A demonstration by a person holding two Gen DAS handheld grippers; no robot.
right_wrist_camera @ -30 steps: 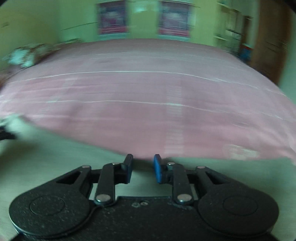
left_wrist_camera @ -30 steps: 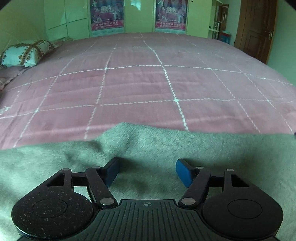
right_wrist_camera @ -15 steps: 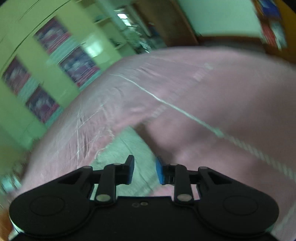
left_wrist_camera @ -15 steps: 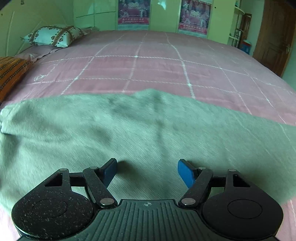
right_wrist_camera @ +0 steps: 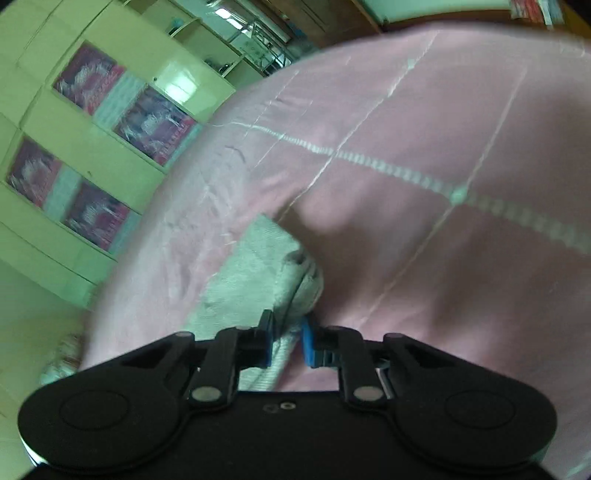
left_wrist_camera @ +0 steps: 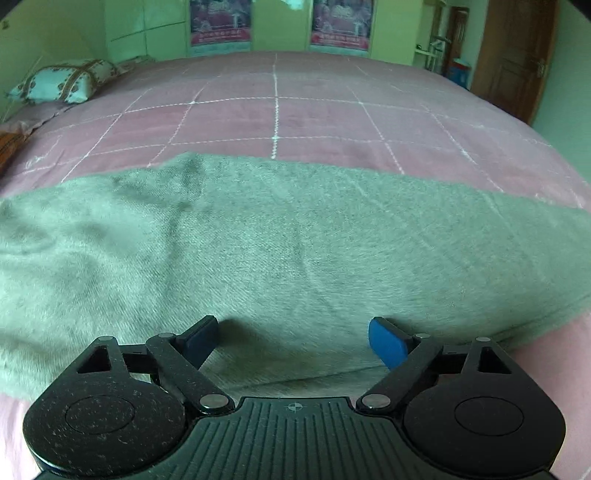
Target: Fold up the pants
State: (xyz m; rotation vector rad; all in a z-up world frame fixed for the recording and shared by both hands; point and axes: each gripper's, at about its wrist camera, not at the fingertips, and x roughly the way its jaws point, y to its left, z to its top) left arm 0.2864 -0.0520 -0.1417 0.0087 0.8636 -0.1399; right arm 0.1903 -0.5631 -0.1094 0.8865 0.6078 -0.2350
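Grey-green pants (left_wrist_camera: 295, 240) lie flat across the near part of a pink checked bed (left_wrist_camera: 277, 110). My left gripper (left_wrist_camera: 293, 326) hovers over their near edge; its jaws are opening wide and nothing is pinched between them. In the right wrist view the picture is rolled to one side. There one end of the pants (right_wrist_camera: 255, 266) shows as a bunched, layered edge on the bed (right_wrist_camera: 424, 129). My right gripper (right_wrist_camera: 287, 326) is closing on that edge, with the cloth between its blue pads.
A patterned pillow (left_wrist_camera: 62, 81) and an orange cushion (left_wrist_camera: 7, 147) lie at the bed's far left. Green wardrobe doors with posters (left_wrist_camera: 221, 22) stand behind the bed. A brown door (left_wrist_camera: 517, 55) is at the far right.
The left gripper slid along the pants, which now show as one wide band, and its jaws widened. The right gripper swept sideways, rolled over, and closed on the pants' end.
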